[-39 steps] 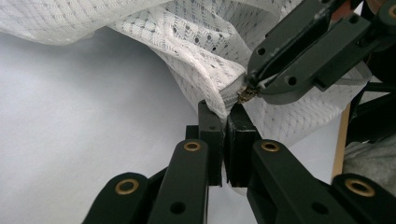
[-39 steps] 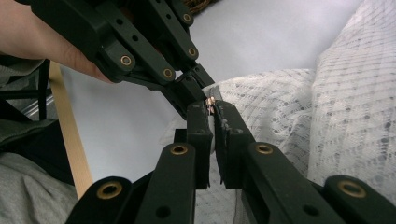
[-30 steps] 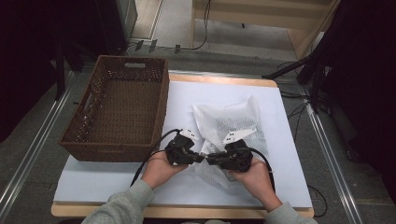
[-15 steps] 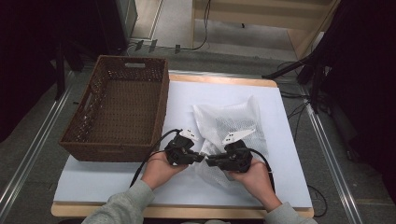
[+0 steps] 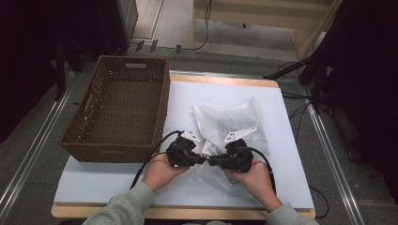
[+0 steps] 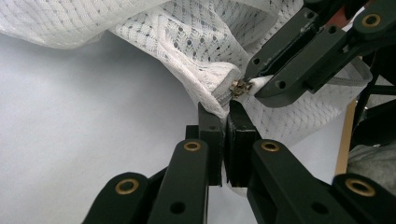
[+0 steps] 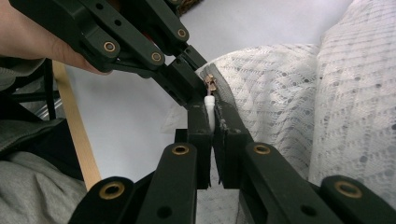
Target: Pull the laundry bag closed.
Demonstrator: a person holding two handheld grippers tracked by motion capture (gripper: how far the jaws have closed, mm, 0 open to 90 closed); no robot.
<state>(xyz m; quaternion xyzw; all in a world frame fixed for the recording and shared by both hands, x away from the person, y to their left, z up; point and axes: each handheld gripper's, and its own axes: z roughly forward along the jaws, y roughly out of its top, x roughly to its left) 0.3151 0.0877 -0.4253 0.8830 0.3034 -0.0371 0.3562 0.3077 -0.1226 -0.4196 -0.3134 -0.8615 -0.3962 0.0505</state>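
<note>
Your left gripper point(image 6: 223, 116) is clamping the zipper-end corner of the white mesh laundry bag point(image 5: 232, 124). Your right gripper point(image 7: 211, 112), jaws just closing, is pinching the white zipper pull tab point(image 7: 209, 103). Tips are nearly touching. Bag is lying mid-table on the white sheet point(image 5: 112, 176), right of the wicker basket point(image 5: 119, 110).

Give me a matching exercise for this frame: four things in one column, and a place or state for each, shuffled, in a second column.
Things:
1. wicker basket
2. mesh bag
3. left claw
4. right claw

Places or states:
A. shut on the white zipper pull
B. lies crumpled on the white table, right of the basket
C. stands at the table's left edge, nothing inside
D. shut on the bag's fabric edge beside the zipper

Pairs: 1-C, 2-B, 3-D, 4-A
</note>
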